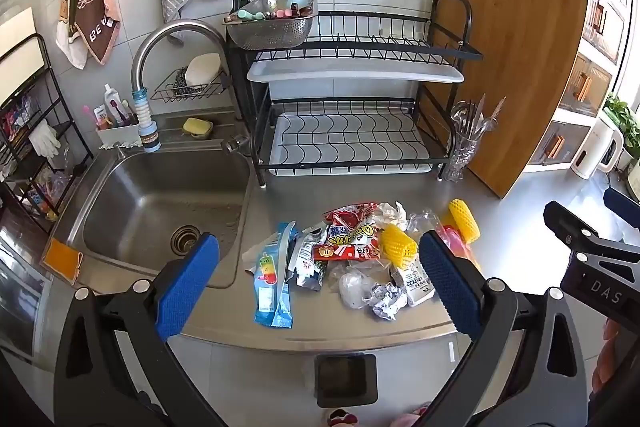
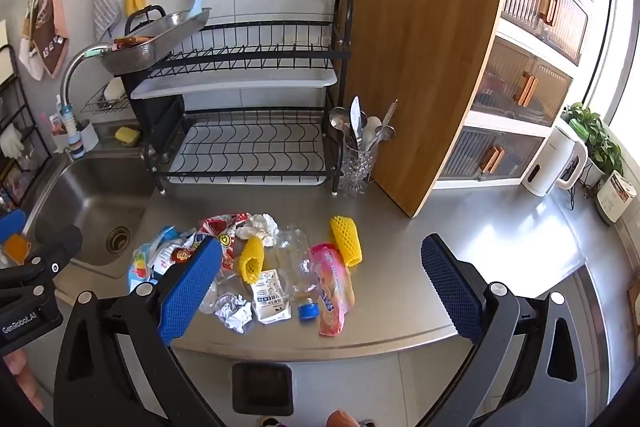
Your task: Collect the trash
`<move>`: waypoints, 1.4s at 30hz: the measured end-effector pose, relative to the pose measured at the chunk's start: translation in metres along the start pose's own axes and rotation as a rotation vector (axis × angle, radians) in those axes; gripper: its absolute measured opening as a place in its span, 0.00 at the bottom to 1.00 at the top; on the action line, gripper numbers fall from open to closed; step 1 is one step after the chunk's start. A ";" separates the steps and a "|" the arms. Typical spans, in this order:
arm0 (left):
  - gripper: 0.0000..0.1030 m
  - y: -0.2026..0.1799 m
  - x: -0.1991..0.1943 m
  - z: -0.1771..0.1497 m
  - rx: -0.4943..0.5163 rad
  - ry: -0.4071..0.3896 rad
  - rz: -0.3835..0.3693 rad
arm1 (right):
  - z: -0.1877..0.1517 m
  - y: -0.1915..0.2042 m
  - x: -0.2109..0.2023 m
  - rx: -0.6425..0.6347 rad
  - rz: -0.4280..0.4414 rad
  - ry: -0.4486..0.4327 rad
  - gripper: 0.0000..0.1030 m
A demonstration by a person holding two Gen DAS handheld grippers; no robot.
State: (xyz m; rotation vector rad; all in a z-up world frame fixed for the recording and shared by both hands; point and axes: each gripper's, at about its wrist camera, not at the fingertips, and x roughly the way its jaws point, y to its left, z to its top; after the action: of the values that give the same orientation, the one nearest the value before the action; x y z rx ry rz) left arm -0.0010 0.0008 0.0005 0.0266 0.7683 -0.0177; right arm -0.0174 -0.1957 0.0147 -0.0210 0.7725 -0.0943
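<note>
Both claws are hovering above the front edge of the steel tabletop (image 2: 500,227), each spread wide and gripping nothing. The left claw (image 1: 320,279) is framing the left part of the trash pile (image 1: 348,259); the right claw (image 2: 320,283) is framing its right part.

The pile is lying near the tabletop's front edge, just right of the sink (image 1: 160,199). A blue ice-pop wrapper (image 1: 272,279) is sitting at its left end, beside red snack wrappers (image 1: 348,239). Two yellow foam nets (image 2: 346,241) are resting among the litter, one of them standing apart at the right. A crushed clear bottle (image 2: 296,263) with a blue cap is lying beside a pink wrapper (image 2: 332,291). A crumpled foil ball (image 2: 234,313) and a white sachet (image 2: 270,297) are sitting nearest the edge.

A dark bin (image 2: 262,387) is standing on the floor below the tabletop edge. A dish rack (image 2: 248,107) and a cutting board (image 2: 420,75) are standing behind the pile.
</note>
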 end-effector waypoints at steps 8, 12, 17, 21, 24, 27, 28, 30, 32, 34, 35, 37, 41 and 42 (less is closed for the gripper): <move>0.92 0.002 0.001 -0.004 0.005 -0.008 0.004 | -0.002 0.005 0.001 0.004 0.006 -0.003 0.97; 0.92 0.004 -0.001 -0.008 0.004 -0.013 0.003 | 0.008 -0.002 0.002 0.004 0.009 0.003 0.97; 0.92 0.003 -0.005 0.004 0.001 -0.007 0.010 | 0.003 0.003 -0.005 -0.002 -0.003 -0.015 0.97; 0.92 0.003 -0.007 0.004 0.000 -0.013 0.011 | 0.002 0.004 -0.005 0.000 -0.007 -0.014 0.97; 0.92 0.002 -0.007 0.001 0.001 -0.014 0.008 | 0.002 0.003 -0.005 0.000 -0.007 -0.015 0.97; 0.92 0.001 -0.006 0.000 0.002 -0.010 0.006 | 0.001 0.001 -0.005 0.004 -0.008 -0.014 0.97; 0.92 0.001 -0.006 0.000 0.002 -0.010 0.004 | 0.001 0.001 -0.005 0.005 -0.008 -0.014 0.97; 0.92 0.001 -0.007 -0.001 0.005 -0.010 0.005 | 0.000 0.000 -0.005 0.008 -0.007 -0.014 0.97; 0.92 0.001 -0.008 -0.001 0.005 -0.012 0.004 | 0.000 0.000 -0.006 0.009 -0.007 -0.015 0.97; 0.92 0.001 -0.009 -0.001 0.004 -0.013 0.005 | 0.000 0.000 -0.005 0.009 -0.007 -0.014 0.97; 0.92 0.002 -0.007 0.000 0.005 -0.011 0.002 | 0.000 0.000 -0.005 0.010 -0.007 -0.013 0.97; 0.92 0.002 -0.007 0.000 0.007 -0.011 0.003 | -0.001 0.000 -0.005 0.013 -0.006 -0.013 0.97; 0.92 0.002 -0.007 0.001 0.004 -0.009 0.004 | 0.000 0.000 -0.006 0.014 -0.005 -0.014 0.97; 0.92 0.002 -0.007 0.001 0.004 -0.009 0.004 | 0.000 0.000 -0.006 0.015 -0.005 -0.015 0.97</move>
State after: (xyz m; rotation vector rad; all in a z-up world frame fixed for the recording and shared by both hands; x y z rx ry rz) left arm -0.0052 0.0030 0.0066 0.0316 0.7593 -0.0150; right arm -0.0212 -0.1952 0.0191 -0.0091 0.7570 -0.1049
